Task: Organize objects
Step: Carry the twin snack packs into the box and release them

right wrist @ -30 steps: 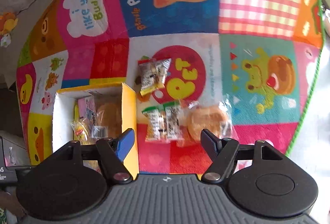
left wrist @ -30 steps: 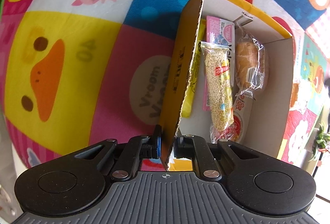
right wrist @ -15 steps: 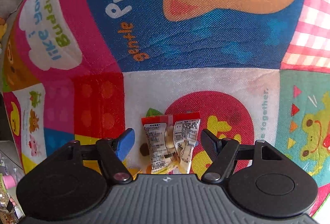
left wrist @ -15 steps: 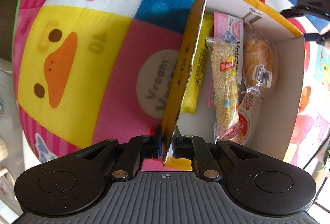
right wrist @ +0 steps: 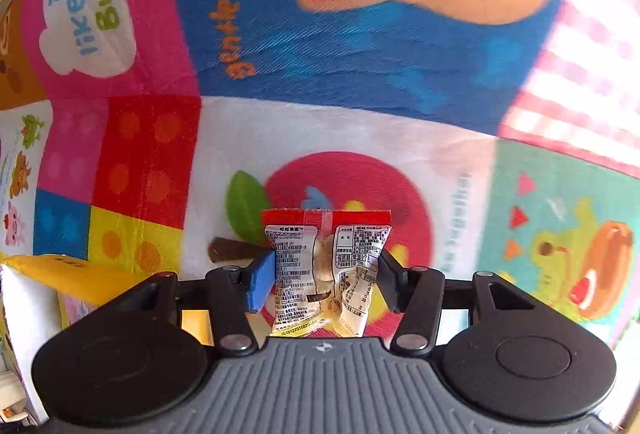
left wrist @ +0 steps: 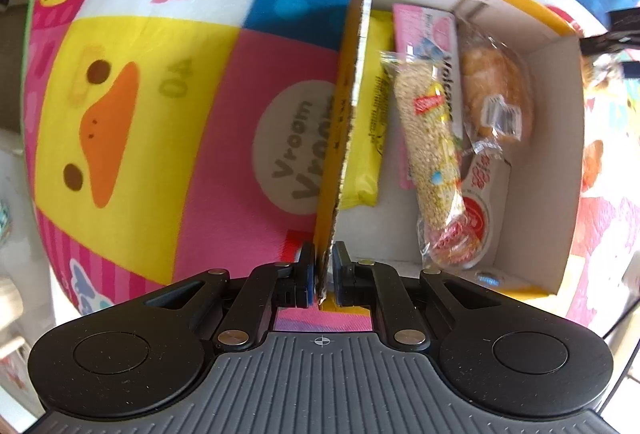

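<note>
Snack packet [right wrist: 326, 270], clear wrapper with red top seal and printed label panels, flat on play mat [right wrist: 360, 74], over the red apple print on the white panel, below the blue "gentle Puppy" panel. Flanked by right gripper [right wrist: 326, 276]: blue-padded finger [right wrist: 260, 284] against the packet's left edge, black finger at its right edge; jaws closing, packet between them, both pads touching the wrapper sides. Firmness of the press not determinable.

Cardboard box [left wrist: 560, 154], yellow outside, white inside, open-topped, on the same mat beside the pink "Vroom Vroom" panel and the yellow duck panel. Near-left corner wall pinched by left gripper [left wrist: 324, 280], fingers drawn together on the raw cardboard edge, one pad outside, one inside.

Inside the box, from the gripped wall toward the far wall: yellow packet [left wrist: 366, 138] flat against the wall; pink packet [left wrist: 424, 30] just beside it, partly covered; sesame bar [left wrist: 430, 142] in clear wrap lying lengthwise on top of the pink packet; wrapped bun [left wrist: 496, 94] toward the far corner, barcode label up; red-and-white packet [left wrist: 478, 210] below the bun, touching the bar's lower end.

Yellow corner of the box also visible at lower left of the right wrist view, well to the left of the snack packet. Dark object at the right edge of the left wrist view, beyond the box's far wall, too blurred to identify.
</note>
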`<act>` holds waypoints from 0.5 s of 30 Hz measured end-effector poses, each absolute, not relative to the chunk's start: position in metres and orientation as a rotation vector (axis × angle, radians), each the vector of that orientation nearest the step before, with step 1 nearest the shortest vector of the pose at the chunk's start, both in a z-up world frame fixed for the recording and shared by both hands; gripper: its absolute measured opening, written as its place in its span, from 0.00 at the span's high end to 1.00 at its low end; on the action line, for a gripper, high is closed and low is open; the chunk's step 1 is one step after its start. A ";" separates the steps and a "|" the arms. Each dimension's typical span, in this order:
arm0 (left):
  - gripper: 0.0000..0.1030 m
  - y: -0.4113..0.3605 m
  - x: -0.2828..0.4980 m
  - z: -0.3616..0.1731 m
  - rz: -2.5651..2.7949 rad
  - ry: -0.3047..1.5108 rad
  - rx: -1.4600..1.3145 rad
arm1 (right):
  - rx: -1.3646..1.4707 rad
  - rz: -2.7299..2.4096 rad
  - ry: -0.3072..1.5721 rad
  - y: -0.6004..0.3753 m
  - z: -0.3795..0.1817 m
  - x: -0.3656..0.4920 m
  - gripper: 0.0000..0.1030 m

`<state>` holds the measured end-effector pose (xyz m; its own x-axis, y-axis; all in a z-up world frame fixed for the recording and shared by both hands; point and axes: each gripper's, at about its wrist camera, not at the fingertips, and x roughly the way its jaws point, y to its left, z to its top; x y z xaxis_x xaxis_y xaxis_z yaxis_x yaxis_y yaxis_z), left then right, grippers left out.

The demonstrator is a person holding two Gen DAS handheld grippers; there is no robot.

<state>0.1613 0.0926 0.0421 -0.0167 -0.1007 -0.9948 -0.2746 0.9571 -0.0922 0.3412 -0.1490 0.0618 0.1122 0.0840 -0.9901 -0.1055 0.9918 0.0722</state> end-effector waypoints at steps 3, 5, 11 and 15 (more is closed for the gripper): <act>0.89 0.087 0.163 0.039 0.113 1.594 -0.278 | 0.025 0.150 1.397 -0.168 0.097 0.320 0.48; 0.90 0.085 0.167 0.037 0.093 1.601 -0.263 | 0.059 0.154 1.381 -0.179 0.118 0.303 0.48; 0.90 0.088 0.184 0.033 0.016 1.575 -0.236 | 0.141 0.104 1.390 -0.197 0.164 0.231 0.48; 0.91 0.094 0.199 0.031 0.005 1.559 -0.244 | 0.154 0.055 1.398 -0.193 0.186 0.183 0.48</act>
